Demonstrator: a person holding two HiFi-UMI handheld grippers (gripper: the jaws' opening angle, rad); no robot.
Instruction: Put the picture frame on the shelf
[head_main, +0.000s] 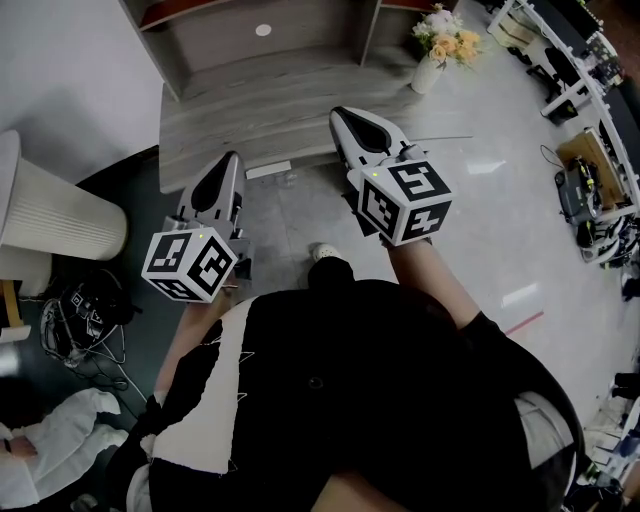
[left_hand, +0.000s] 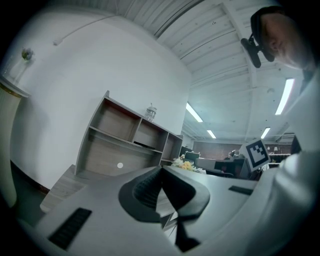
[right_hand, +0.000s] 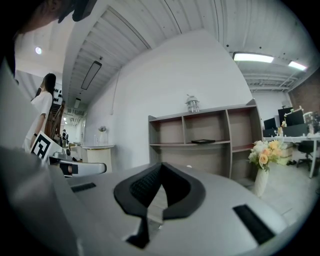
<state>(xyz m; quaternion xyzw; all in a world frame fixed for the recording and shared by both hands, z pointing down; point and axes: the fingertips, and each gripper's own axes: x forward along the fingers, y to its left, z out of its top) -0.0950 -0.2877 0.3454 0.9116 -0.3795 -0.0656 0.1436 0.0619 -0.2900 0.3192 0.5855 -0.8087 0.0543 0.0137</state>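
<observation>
A flat black picture frame lies on the middle board of the grey wooden shelf; in the left gripper view it is a dark flat shape on the same board of the shelf. Both grippers are held level, side by side, pointing at the shelf from a distance. The left gripper is shut, its tips meeting with nothing between them. The right gripper is shut and empty too. In the head view the left gripper and right gripper hover over the shelf's low base.
A white vase of yellow flowers stands on the floor right of the shelf. A glass jar sits on the shelf's top. A white ribbed cylinder stands at the left, with cables on the floor. Desks line the right side.
</observation>
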